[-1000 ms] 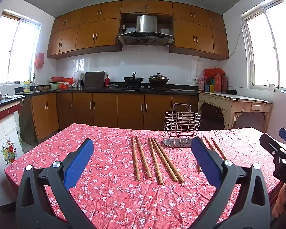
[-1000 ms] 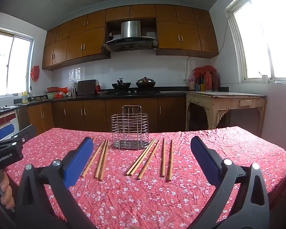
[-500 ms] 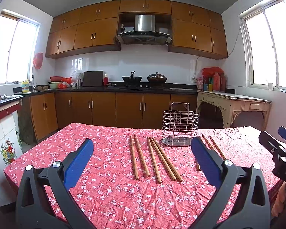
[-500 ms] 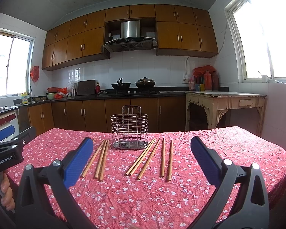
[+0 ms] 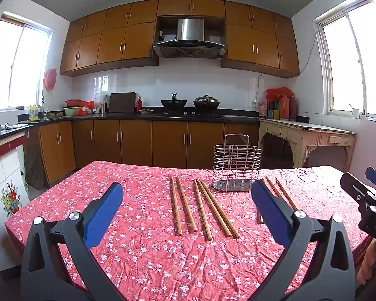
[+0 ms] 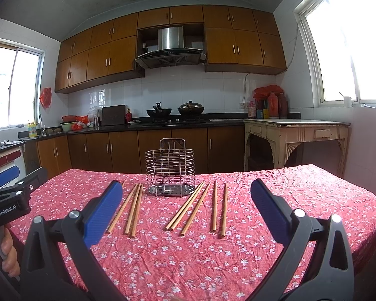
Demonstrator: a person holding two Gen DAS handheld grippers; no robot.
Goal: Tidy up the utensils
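Note:
Several wooden chopsticks point(image 5: 200, 205) lie in loose pairs on the red floral tablecloth point(image 5: 150, 258); in the right wrist view these chopsticks point(image 6: 190, 209) fan out on both sides of the holder. An empty wire utensil holder point(image 5: 235, 163) stands upright behind them, and this wire holder point(image 6: 170, 166) sits centre-far in the right wrist view. My left gripper point(image 5: 186, 200) is open above the near table edge, nothing between its fingers. My right gripper point(image 6: 186, 200) is open too, empty, held short of the chopsticks.
The right gripper's body point(image 5: 368, 205) shows at the right edge of the left wrist view; a hand point(image 6: 7, 253) holds the left gripper at the left edge of the right wrist view. Kitchen cabinets point(image 5: 137, 143) and a pale side table point(image 5: 308, 138) stand beyond the table.
The left wrist view has drifted slightly, with the chopsticks and holder a little further left and higher. The right view is nearly unchanged. Both grippers stay open.

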